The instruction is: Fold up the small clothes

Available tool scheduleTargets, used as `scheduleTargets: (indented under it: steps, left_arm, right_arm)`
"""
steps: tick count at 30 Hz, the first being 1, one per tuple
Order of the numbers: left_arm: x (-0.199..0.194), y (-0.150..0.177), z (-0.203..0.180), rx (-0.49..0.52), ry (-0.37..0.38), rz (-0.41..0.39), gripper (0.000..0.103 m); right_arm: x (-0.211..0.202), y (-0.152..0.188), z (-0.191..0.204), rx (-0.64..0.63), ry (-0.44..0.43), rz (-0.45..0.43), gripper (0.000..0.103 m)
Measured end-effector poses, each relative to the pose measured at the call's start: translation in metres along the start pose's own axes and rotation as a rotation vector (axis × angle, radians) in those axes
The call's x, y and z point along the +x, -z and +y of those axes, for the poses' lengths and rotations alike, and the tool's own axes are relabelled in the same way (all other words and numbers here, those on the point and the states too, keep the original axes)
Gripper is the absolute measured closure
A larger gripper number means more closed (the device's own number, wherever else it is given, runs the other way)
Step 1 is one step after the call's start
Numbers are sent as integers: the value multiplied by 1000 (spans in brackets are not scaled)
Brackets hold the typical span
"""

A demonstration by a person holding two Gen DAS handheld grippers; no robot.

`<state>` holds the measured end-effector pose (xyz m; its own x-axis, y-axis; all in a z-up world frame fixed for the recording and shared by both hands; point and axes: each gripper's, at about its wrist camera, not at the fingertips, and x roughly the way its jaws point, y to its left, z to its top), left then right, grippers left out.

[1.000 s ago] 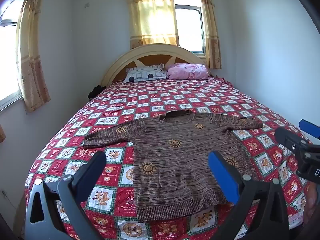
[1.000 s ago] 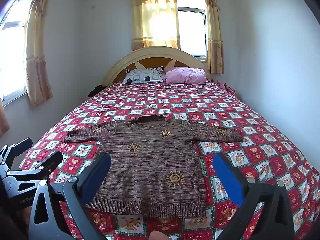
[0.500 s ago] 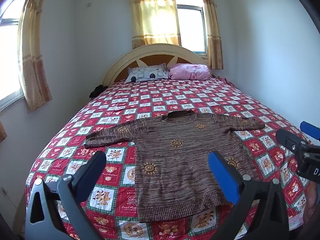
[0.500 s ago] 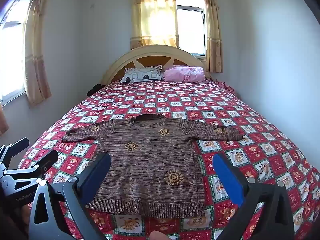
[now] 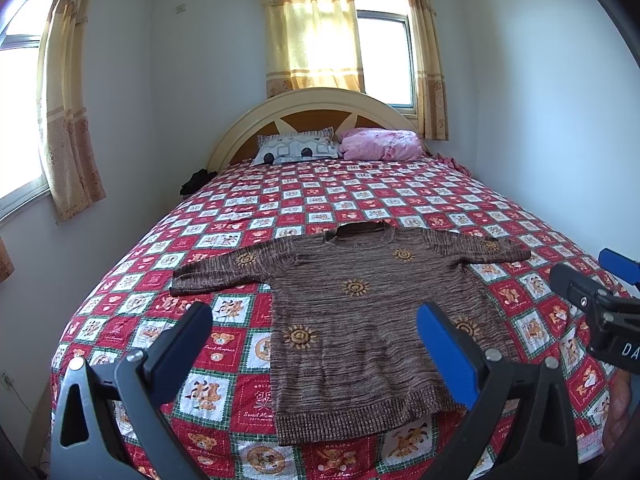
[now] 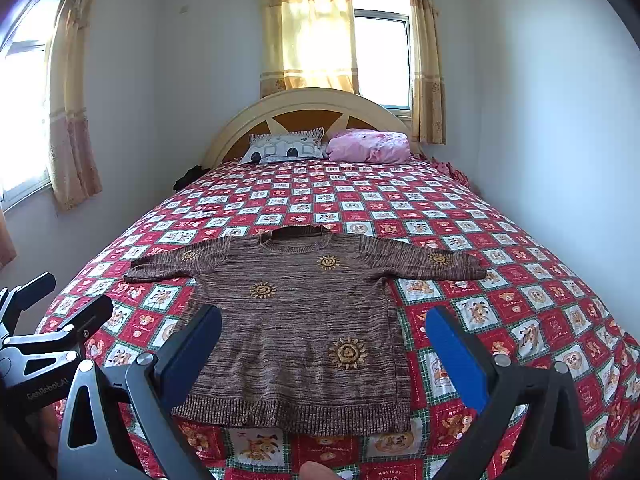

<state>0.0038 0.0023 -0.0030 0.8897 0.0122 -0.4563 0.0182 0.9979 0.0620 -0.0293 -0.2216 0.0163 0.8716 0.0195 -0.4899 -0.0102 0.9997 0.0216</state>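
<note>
A small brown knitted sweater (image 5: 360, 320) (image 6: 304, 320) with orange sun motifs lies flat on the bed, front up, both sleeves spread out, hem nearest me. My left gripper (image 5: 316, 344) hovers open above the hem end, holding nothing. My right gripper (image 6: 324, 344) is also open and empty, above the sweater's lower half. In the left wrist view the right gripper (image 5: 592, 280) shows at the right edge; in the right wrist view the left gripper (image 6: 52, 312) shows at the left edge.
The bed has a red, white and green patchwork cover (image 5: 360, 204) (image 6: 520, 300). Two pillows (image 5: 380, 148) (image 6: 364, 146) lie by the cream headboard (image 5: 316, 100). Dark cloth (image 5: 196, 182) sits at the bed's left side. Walls stand close on both sides; curtained windows behind.
Both views have drifted slightly; the sweater sits a little lower and more central in each frame. The sweater has not moved, and both grippers stay open.
</note>
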Motion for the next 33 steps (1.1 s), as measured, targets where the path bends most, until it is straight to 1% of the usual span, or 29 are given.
scheduleTargets:
  steps: [33]
  left_arm:
    - [0,1,5,-6,1,3,0]
  right_arm:
    - [7,7,5,-5,-3,14,1]
